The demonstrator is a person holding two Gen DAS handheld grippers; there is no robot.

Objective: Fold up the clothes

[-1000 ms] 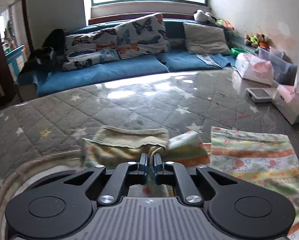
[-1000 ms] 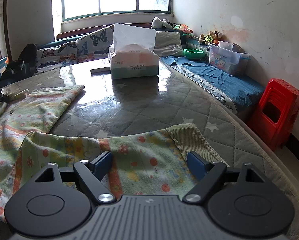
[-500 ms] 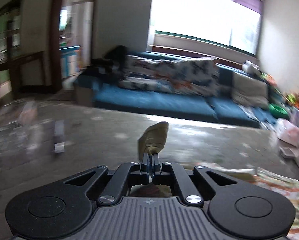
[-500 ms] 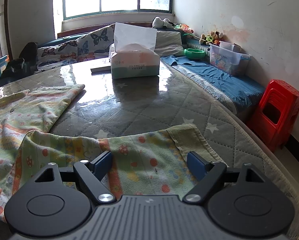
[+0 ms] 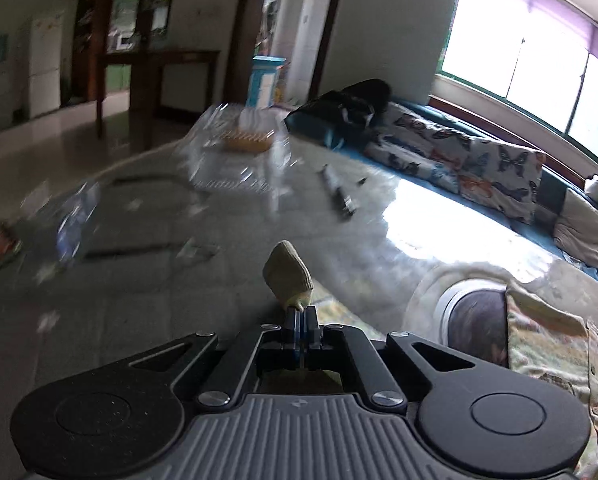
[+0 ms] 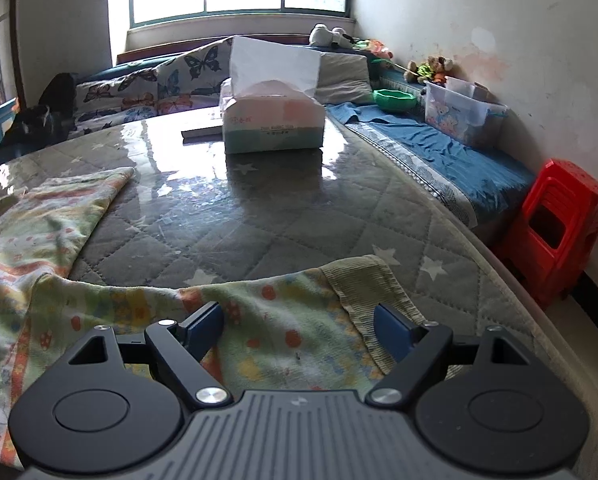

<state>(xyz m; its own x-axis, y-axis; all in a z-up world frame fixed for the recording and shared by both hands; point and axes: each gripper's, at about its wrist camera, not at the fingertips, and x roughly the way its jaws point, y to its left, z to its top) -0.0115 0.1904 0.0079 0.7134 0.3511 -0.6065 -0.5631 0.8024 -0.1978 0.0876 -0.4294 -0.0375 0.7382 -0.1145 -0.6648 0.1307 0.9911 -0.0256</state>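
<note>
My left gripper (image 5: 300,316) is tipped sideways, pinching the cuff (image 5: 287,276) up off the table (image 5: 147,320), while only my right gripper (image 6: 299,322), fingers wide apart, shows the shirt (image 6: 275,320) spread along the table's near edge.

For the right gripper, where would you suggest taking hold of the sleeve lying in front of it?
Probably at the ribbed cuff, coming straight down. It lies flat at the sleeve end, between the open right gripper fingers, and is thicker than the printed cloth.
</note>
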